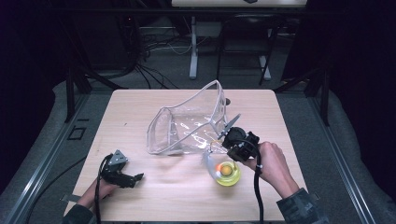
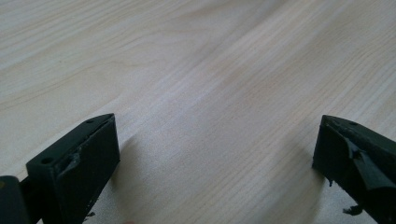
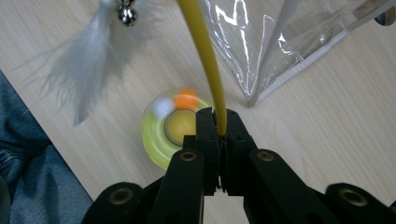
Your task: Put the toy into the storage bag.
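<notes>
A feather toy stands at the table's right front: a round yellow-green base [image 1: 227, 173] [image 3: 156, 135] with small balls in it, a thin yellow stick [image 3: 205, 56], a white feather [image 3: 88, 70] and a small bell [image 3: 127, 15]. My right gripper [image 1: 225, 150] [image 3: 217, 121] is shut on the yellow stick just above the base. A clear plastic bag [image 1: 187, 126] [image 3: 275, 42] lies open on its side at mid-table, close beside that gripper. My left gripper [image 1: 135, 178] [image 2: 215, 140] rests low over the bare wood at the front left, jaws wide open with nothing between them.
The wooden table [image 1: 140, 107] has bare room on its left half and along the front. Behind it stand dark table legs and cables on the floor. A sleeve [image 3: 32, 177] shows at the edge of the right gripper view.
</notes>
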